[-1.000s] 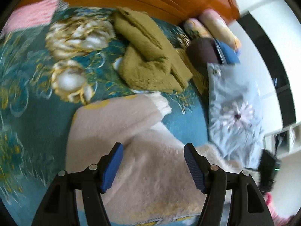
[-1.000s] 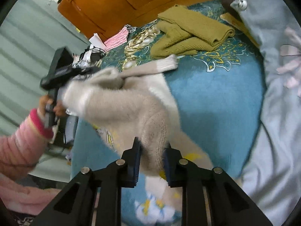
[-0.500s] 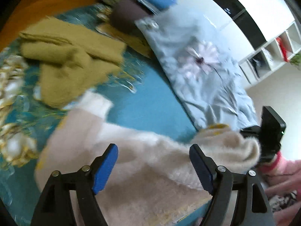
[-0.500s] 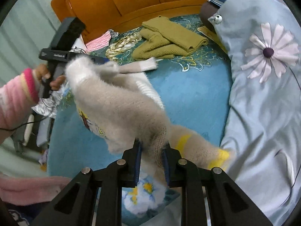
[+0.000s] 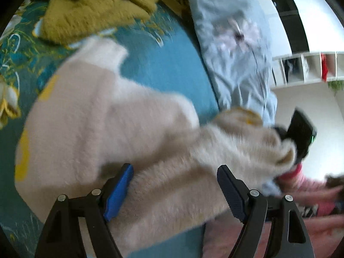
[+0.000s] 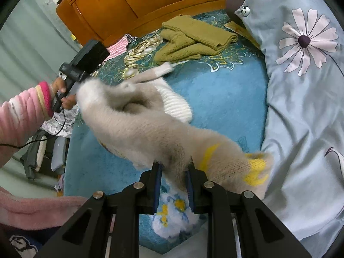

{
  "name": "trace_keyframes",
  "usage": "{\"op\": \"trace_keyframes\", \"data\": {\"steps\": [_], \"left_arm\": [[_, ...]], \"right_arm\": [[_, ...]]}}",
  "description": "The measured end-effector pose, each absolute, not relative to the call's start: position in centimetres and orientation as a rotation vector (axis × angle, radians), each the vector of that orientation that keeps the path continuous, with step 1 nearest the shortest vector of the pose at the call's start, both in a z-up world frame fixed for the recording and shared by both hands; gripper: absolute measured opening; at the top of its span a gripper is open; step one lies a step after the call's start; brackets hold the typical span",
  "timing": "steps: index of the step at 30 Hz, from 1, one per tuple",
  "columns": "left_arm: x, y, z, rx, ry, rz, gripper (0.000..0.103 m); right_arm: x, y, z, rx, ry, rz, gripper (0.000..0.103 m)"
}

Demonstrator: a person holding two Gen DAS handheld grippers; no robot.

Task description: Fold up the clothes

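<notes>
Fluffy beige knit sweater with yellow patches (image 6: 150, 129) hangs stretched over the teal floral bed (image 6: 225, 99), long axis running between both tools. Right hand-held gripper (image 6: 173, 169) pinches its near edge. Left hand-held gripper (image 5: 174, 185) stands spread, fabric between the jaws; contact unclear through blur. Olive sweater (image 6: 193, 38) lies well beyond.

Two close wrist fisheyes, each facing along its fingers across the bed (image 6: 225, 99), both sharing the beige sweater (image 5: 111, 129)

Fuzzy knit sweater (image 6: 150, 126), glossy wooden headboard (image 6: 137, 6), smooth cloth quilt (image 6: 301, 107)
</notes>
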State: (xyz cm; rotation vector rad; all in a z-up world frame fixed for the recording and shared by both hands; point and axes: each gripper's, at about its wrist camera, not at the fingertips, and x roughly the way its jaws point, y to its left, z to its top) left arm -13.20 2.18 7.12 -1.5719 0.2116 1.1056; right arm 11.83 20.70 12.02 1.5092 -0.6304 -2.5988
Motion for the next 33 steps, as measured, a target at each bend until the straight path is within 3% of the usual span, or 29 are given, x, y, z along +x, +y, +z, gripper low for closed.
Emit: {"op": "trace_keyframes", "data": {"steps": [14,18,19,22,24,27,30,33], "left_arm": [[-2.5,-2.0,8.4,-1.23,0.737,1.426,0.082],[-2.9,-3.7,9.0,-1.255,0.652,1.572,0.08],[-3.1,-4.2,9.2,-1.266,0.621,1.609,0.078],[-3.6,-5.5,9.9,-1.294,0.524,1.72,0.056],[-3.9,-6.4,10.3,-1.311,0.458,1.793,0.035],[-4.2,-7.4,11.0,-1.319,0.387,1.902,0.022],[-3.9,-5.9,12.9,-1.259,0.443,2.011,0.016],[-4.9,-4.8,16.0,-1.199,0.38,2.124,0.013]], "right_arm": [[11.1,20.0,11.5,1.544,-0.565,-2.555,0.027],[11.0,19.7,11.5,1.561,-0.543,-2.578,0.027],[11.0,19.6,11.6,1.565,-0.535,-2.592,0.025],[10.9,19.4,12.0,1.564,-0.524,-2.644,0.025],[10.7,19.6,12.5,1.539,-0.534,-2.682,0.024],[9.9,20.0,13.5,1.494,-0.553,-2.74,0.023],[8.8,20.8,15.0,1.441,-0.549,-2.809,0.021],[8.2,22.1,17.4,1.342,-0.568,-2.885,0.019]]}}
